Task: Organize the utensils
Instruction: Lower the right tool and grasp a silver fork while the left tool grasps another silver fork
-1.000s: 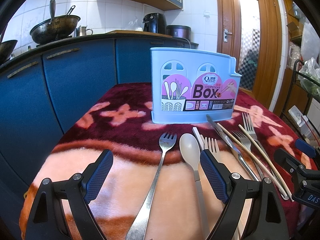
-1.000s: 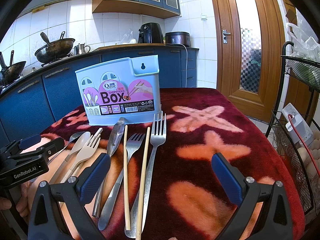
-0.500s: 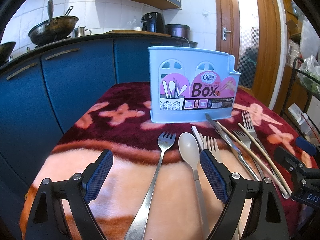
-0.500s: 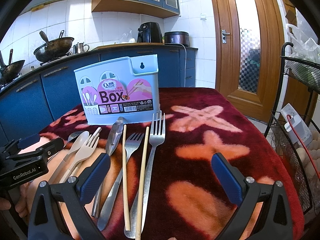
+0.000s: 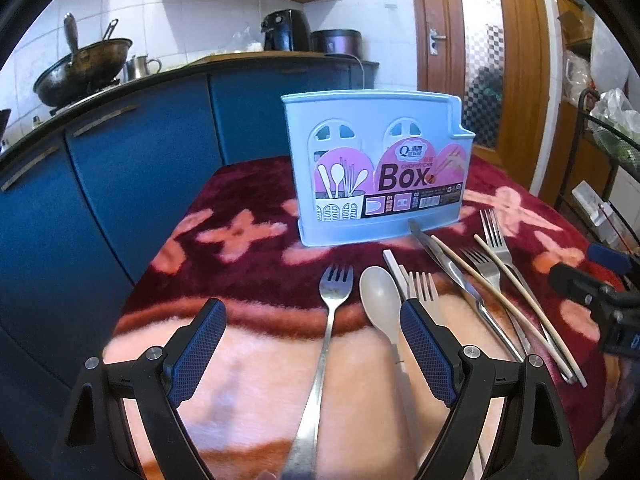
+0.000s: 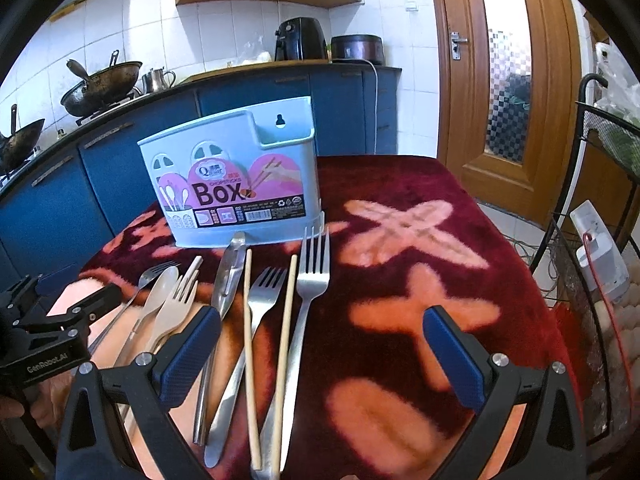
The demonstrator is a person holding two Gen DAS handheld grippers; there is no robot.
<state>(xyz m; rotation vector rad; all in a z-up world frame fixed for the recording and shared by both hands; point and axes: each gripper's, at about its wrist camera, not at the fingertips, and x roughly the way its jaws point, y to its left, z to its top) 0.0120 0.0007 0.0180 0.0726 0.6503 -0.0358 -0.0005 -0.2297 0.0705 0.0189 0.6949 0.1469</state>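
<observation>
On the red plush-covered tabletop (image 6: 460,200), metal forks, a beige plastic spoon (image 5: 379,294) and wooden chopsticks (image 6: 266,344) are lying fanned before the pale-blue plastic utensil box (image 6: 240,184), probably for picking singly. Left gripper (image 5: 312,352) and right gripper (image 6: 320,360) are hovering, fingers spread, holding nothing.

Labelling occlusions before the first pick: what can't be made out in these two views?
- Box inside: both views show only its front wall, so its contents are unseen.
- Steel fork handle end: left view, cut off by the bottom edge.
- Beige spoon handle: left view, behind the left tongs' finger.
- Chopsticks' near ends: right view, run off the bottom edge.
- Box small print: too small in both views.
</observation>
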